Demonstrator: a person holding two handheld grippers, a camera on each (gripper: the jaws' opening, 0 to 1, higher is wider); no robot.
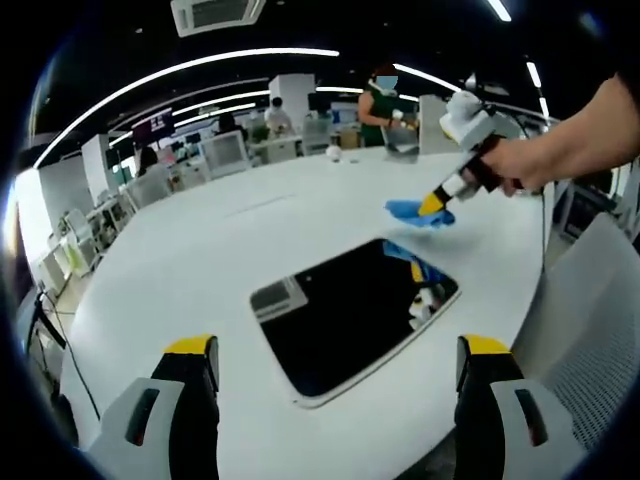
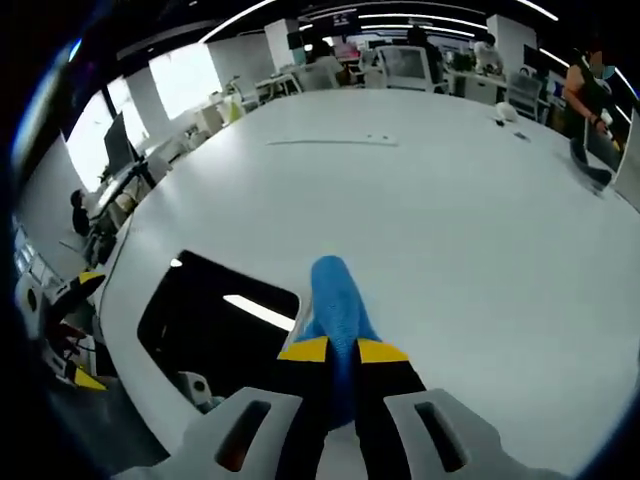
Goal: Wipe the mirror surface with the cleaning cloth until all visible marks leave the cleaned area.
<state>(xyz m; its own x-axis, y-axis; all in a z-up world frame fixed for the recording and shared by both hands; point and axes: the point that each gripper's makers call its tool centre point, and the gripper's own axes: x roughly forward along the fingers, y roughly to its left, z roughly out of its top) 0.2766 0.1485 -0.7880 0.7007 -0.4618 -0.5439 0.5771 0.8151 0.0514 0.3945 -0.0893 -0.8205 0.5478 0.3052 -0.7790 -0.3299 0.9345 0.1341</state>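
Cloth: we've got the blue cleaning cloth [image 2: 335, 305] pinched in the right gripper [image 2: 341, 352], just past the mirror's far edge.
Mirror: the mirror [image 1: 345, 315] lies flat on the white bench [image 1: 190, 250].
Left gripper: the left gripper [image 1: 340, 365] is spread wide, holding nothing, near side.
Feel: cloth looks soft and floppy, so we'd grab it bunched; mirror's probably fragile, go easy.
In the way: nothing we can see, just chairs [image 1: 225, 152] far off.

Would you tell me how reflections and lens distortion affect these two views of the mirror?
Left gripper view: mirror reads dark, reflecting a ceiling panel and the blue cloth; the table edge bows. Right gripper view: a bright light strip glares on the mirror; cloth sharp.
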